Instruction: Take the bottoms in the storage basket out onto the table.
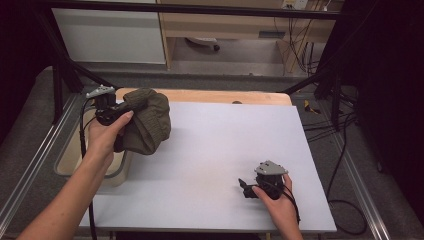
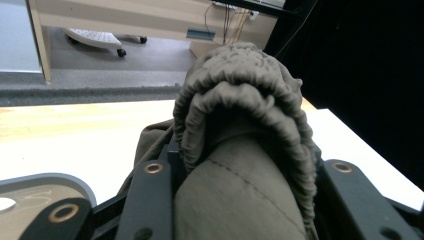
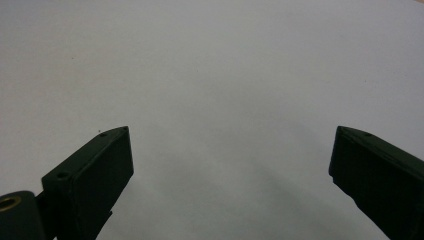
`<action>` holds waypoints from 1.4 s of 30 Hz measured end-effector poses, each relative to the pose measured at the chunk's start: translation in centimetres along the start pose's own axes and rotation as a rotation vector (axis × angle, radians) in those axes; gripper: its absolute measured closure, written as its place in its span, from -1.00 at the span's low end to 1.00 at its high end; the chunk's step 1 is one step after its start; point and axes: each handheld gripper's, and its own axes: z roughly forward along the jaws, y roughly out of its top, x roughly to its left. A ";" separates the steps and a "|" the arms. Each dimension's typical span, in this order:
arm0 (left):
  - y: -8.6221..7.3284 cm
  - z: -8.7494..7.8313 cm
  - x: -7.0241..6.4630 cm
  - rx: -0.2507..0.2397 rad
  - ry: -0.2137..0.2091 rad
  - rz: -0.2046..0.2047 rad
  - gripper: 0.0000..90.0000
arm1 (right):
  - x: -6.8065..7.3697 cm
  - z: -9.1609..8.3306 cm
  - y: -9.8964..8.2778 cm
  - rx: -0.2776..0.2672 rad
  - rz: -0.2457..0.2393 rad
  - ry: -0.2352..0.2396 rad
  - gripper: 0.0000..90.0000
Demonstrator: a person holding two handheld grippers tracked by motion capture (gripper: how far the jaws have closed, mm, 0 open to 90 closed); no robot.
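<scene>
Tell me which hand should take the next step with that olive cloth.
Left, probably. The left gripper is already clamped on the bunched olive cloth at the white sheet's far left corner. The right gripper rests open and empty on the sheet, well away.

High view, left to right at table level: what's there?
Bin → left gripper → olive cloth → right gripper.

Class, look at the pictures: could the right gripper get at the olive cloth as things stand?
Probably yes. The right gripper is open and holds nothing, and bare white tabletop lies between it and the olive cloth, which the left gripper grips.
</scene>
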 end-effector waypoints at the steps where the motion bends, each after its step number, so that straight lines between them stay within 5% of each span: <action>1: -0.1 0.1 0.0 0.002 0.001 -0.001 0.28 | 0.0 0.0 0.0 0.003 -0.002 0.002 -0.90; 42: -1.9 5.5 -4.9 0.031 -0.074 0.036 0.27 | -0.4 -0.3 0.2 -0.012 0.021 -0.001 -0.90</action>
